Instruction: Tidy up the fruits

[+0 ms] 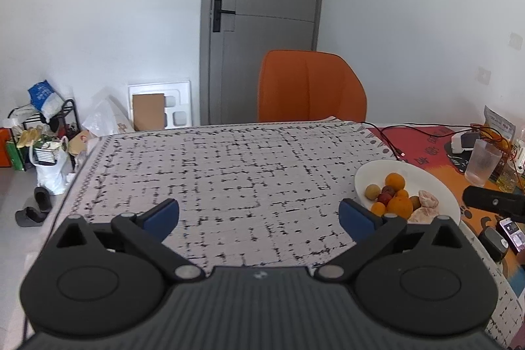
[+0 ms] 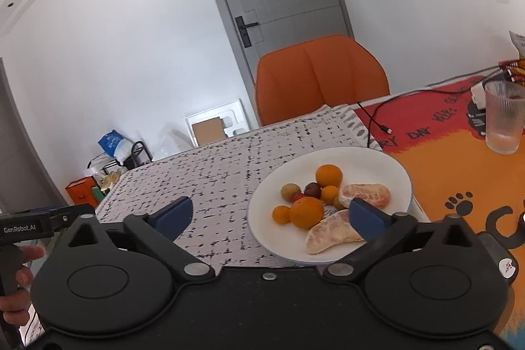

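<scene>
The fruits were gathered on a white plate (image 2: 387,166) set on the counter (image 1: 229,173), at the seam between the grey patterned cloth (image 2: 223,173) and the orange mat (image 2: 459,173). On the plate, a large orange (image 2: 306,212) was seen in front, a second orange (image 2: 328,175) behind it, and two peeled pomelo segments (image 2: 331,235) toward the right side, with small round fruits between them. The left gripper (image 1: 259,215) was held above the bare cloth, its blue fingers (image 1: 164,215) spread wide with nothing between them; the plate lay to its right. The right gripper (image 2: 270,215) was held just in front of the plate, its fingers (image 2: 366,217) likewise spread wide and empty. A ribbed glass (image 2: 503,117) stood on the mat, well apart from the plate, and an orange chair (image 2: 321,74) was seen behind the counter.
</scene>
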`<state>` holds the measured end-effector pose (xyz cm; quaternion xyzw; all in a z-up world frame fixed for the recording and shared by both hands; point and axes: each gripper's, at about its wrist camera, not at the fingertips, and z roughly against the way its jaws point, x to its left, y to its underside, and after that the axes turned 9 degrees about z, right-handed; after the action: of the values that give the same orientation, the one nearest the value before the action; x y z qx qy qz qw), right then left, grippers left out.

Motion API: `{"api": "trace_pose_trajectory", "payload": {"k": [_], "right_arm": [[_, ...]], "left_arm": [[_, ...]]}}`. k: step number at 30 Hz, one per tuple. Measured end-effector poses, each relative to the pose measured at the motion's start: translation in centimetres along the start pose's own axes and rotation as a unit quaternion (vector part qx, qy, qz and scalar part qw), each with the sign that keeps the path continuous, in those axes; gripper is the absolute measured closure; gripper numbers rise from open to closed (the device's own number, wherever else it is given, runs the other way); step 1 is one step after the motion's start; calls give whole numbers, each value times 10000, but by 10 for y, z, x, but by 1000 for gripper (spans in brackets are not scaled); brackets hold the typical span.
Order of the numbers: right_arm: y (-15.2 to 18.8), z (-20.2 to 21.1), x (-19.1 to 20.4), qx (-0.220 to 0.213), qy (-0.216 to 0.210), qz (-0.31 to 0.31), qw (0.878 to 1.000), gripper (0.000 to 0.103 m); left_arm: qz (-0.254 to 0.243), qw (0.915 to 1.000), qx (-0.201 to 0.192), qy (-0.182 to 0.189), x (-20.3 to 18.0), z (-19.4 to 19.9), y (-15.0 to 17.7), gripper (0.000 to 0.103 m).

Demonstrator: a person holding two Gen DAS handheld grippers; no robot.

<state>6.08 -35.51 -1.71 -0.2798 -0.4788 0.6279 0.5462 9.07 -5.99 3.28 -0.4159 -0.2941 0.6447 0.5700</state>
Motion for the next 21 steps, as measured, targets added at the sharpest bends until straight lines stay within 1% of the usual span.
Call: {"api": "trace_pose_trajectory", "payload": {"k": [3,9,15,18,21], "right_arm": [[-2,7,5,-20,-92,46,9999,0],[-1,21,10,-64,-221,40,9997,0],[1,30,14,-29,-286,75,9996,0],[3,37,17,-90,-300,86,9995,0],[5,40,16,-62,-344,29,9994,0]], "left_arm": [[11,9999,-29,-111,3,10,-1,0],[-17,9997,-128,-214,8,31,-1,0],[-55,9997,-58,-215,17,44,4,0],[-9,9996,-6,-283,25,48,6,0],[45,9994,-41,-337,32,54,7,0]]}}
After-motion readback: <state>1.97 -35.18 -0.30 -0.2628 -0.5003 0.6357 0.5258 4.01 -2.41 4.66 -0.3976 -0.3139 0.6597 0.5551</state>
